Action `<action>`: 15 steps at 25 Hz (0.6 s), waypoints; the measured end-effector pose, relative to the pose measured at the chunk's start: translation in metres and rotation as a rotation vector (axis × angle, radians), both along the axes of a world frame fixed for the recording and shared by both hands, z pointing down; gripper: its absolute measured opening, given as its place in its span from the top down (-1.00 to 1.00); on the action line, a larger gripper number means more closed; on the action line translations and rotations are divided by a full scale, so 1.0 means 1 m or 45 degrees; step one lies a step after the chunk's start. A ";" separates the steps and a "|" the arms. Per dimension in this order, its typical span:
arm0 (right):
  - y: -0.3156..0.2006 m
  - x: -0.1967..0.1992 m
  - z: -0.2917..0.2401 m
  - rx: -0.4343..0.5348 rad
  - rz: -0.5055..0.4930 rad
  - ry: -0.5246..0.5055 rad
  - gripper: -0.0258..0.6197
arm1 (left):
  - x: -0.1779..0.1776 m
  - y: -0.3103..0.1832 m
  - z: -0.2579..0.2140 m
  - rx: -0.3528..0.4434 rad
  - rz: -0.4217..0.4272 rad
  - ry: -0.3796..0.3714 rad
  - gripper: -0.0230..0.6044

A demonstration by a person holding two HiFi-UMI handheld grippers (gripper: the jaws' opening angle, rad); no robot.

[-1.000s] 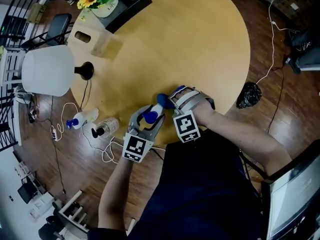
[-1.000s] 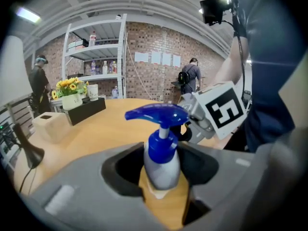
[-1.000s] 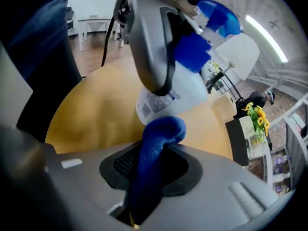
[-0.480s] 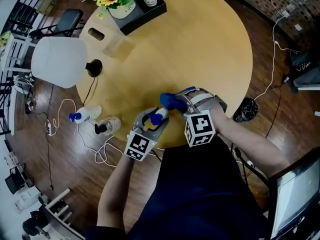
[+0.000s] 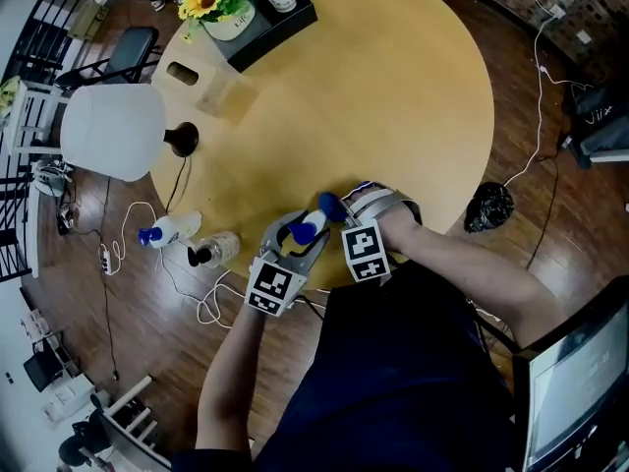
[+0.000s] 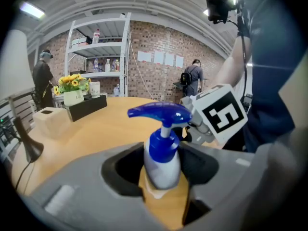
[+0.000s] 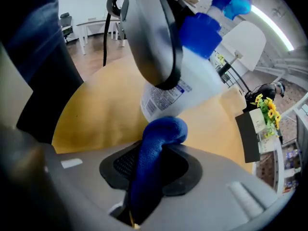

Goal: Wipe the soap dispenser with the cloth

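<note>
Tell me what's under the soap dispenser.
The blue cloth, pinched in the right gripper, presses against the soap dispenser's lower end, above the wooden table. The cloth covers the bottle's base, so contact with the table cannot be seen.

The soap dispenser, a whitish bottle with a blue collar and a blue pump nozzle, sat clamped at its shoulders between the jaws of the left gripper, at the near edge of the round worktop. The cloth, deep blue and bunched into a roll, was pinched in the right gripper, and its rounded end touched the bottle's labelled lower side.
</note>
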State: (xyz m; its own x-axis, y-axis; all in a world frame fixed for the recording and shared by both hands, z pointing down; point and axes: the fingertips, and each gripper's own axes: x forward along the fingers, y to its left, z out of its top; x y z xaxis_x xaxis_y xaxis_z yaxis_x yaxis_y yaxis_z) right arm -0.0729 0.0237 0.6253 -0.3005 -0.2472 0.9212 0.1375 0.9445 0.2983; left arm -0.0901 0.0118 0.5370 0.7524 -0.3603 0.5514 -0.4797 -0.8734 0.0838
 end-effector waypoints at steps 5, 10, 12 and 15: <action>0.002 0.013 -0.020 -0.189 0.245 -0.097 0.60 | 0.000 0.001 0.002 -0.007 0.003 -0.013 0.25; 0.001 0.013 -0.078 -0.087 0.298 -0.313 0.60 | 0.000 0.000 0.002 -0.004 -0.019 -0.005 0.25; 0.006 0.003 -0.073 -0.083 0.264 -0.312 0.60 | -0.001 -0.001 0.002 -0.006 -0.032 -0.006 0.25; 0.004 -0.005 -0.046 -0.093 0.258 -0.247 0.60 | -0.001 -0.002 0.002 -0.012 -0.044 -0.019 0.25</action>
